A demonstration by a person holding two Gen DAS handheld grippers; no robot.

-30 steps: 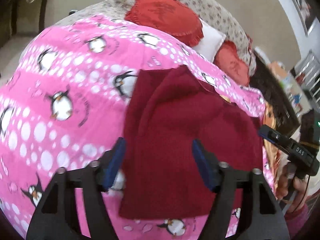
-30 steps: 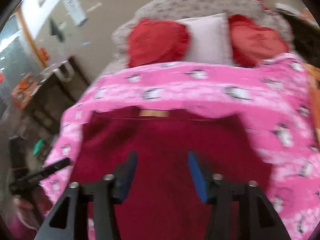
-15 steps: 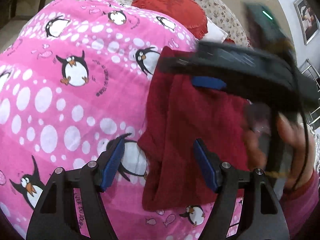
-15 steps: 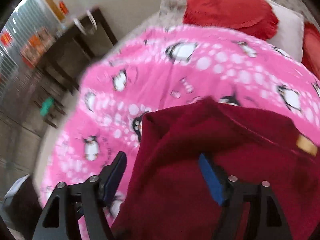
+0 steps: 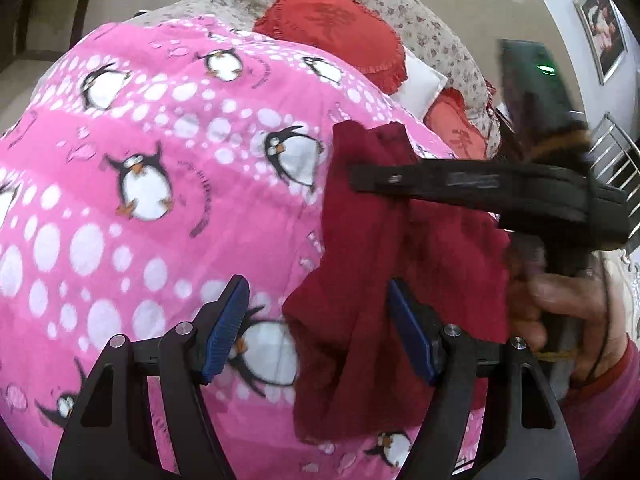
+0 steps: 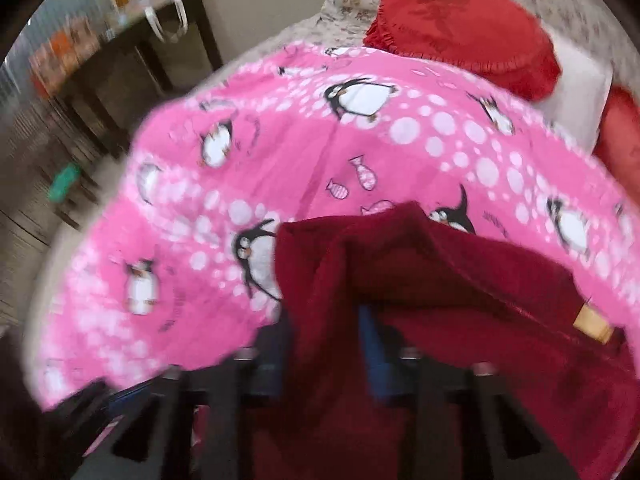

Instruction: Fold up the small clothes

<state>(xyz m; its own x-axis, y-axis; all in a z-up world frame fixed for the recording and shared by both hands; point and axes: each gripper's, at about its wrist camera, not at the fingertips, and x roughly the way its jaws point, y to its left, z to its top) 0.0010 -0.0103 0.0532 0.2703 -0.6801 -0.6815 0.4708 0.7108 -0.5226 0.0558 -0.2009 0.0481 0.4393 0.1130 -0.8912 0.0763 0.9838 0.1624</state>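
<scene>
A dark red garment (image 5: 400, 280) lies on a pink penguin blanket (image 5: 140, 240), its near-left edge bunched and lifted. My left gripper (image 5: 316, 332) hovers open over that lower-left edge, and its blue pads (image 5: 224, 328) do not touch the cloth. In the left wrist view my right gripper (image 5: 356, 178) reaches in from the right, held by a hand (image 5: 560, 300), with its tip at the garment's far corner. In the blurred right wrist view the garment (image 6: 460, 280) sits as a fold between the jaws of the right gripper (image 6: 324, 340), which are closing and pinching it. A tan label (image 6: 592, 324) shows at the right.
Red heart-shaped cushions (image 5: 332, 36) and a white pillow (image 5: 420, 84) lie at the head of the bed. A dark side table (image 6: 132, 60) stands off the bed's left side. Framed pictures (image 5: 600, 40) hang on the right wall.
The right gripper swung from the near side across to the garment's far-left corner and closed on a fold of it. The cloth edge rose and bunched. The left gripper barely moved.
</scene>
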